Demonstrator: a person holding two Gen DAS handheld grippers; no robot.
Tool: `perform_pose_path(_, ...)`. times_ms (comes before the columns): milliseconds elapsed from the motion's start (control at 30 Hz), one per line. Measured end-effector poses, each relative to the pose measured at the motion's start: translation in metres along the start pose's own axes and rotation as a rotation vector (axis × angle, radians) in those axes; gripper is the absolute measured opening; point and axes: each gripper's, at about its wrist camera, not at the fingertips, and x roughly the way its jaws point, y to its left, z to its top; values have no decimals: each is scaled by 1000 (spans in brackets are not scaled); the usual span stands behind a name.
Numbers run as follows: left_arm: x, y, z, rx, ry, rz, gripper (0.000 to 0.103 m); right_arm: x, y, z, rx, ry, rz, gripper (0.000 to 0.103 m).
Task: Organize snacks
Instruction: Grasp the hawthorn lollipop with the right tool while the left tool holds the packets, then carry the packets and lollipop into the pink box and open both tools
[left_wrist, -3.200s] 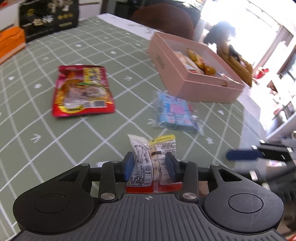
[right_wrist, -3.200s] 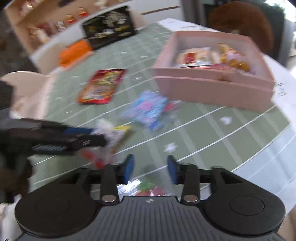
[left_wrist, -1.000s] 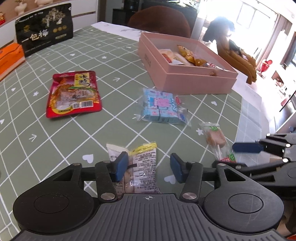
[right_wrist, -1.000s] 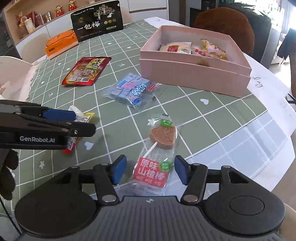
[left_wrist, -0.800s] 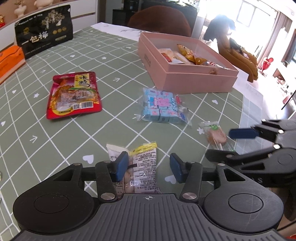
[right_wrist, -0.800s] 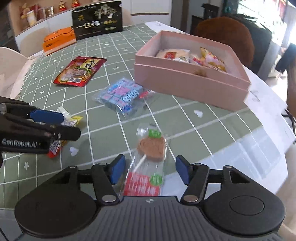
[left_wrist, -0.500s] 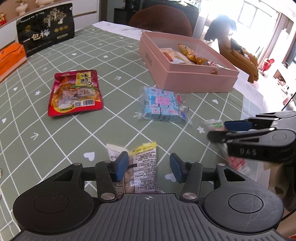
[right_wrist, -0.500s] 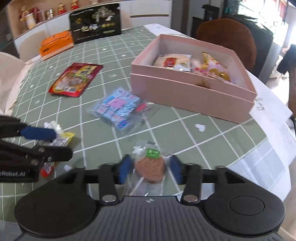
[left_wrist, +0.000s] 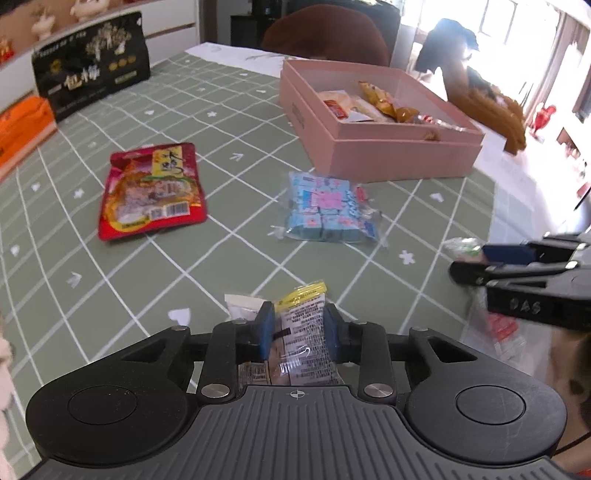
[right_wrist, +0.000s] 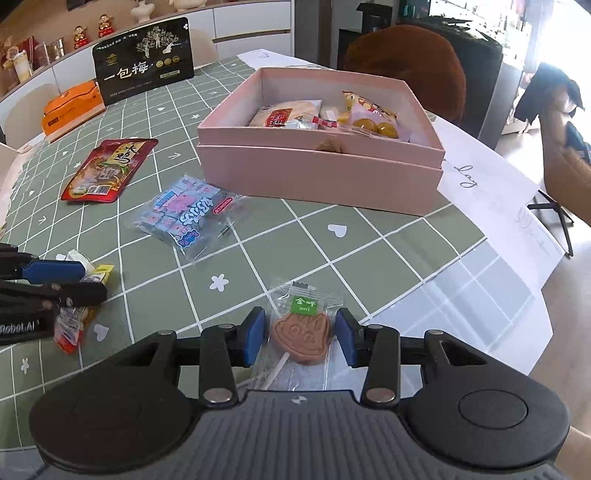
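Note:
My left gripper is shut on a small clear snack packet with a yellow top, just above the green checked tablecloth. My right gripper is shut on a lollipop packet holding a brown candy on a stick. The pink box stands ahead and holds several snacks; it also shows in the left wrist view. A blue candy bag and a red pouch lie flat on the cloth between the grippers and the box.
A black gift bag and an orange box stand at the far left. White paper lies by the right table edge. A brown chair is behind the box.
My left gripper closed on the snack packet that lay between its open fingers. My right gripper closed on the lollipop packet and lifted it.

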Motion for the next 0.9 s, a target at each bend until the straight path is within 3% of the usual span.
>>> perform_pose_path(267, -11, -1, -3, -41, -17, -57, 29, -11, 12, -3, -42, 20, 55, 36)
perform_pose_path(300, -13, -2, -4, -43, -21, -65, 17, -13, 13, -3, -45, 19, 61, 36)
perform_pose_path(333, -15, -3, -4, -43, -26, -75, 16, -16, 14, -3, -47, 16, 66, 36)
perform_pose_path(600, -20, -8, -7, -28, -30, -100, 16, -35, 8, -3, -15, -33, 78, 36)
perform_pose_path(800, -39, 28, -2, -209, -145, -158, 19, -33, -1, -9, 15, -16, 50, 36)
perform_pose_path(900, -44, 35, 5, -217, -157, -125, 20, -34, -2, -13, 22, -19, 48, 36)
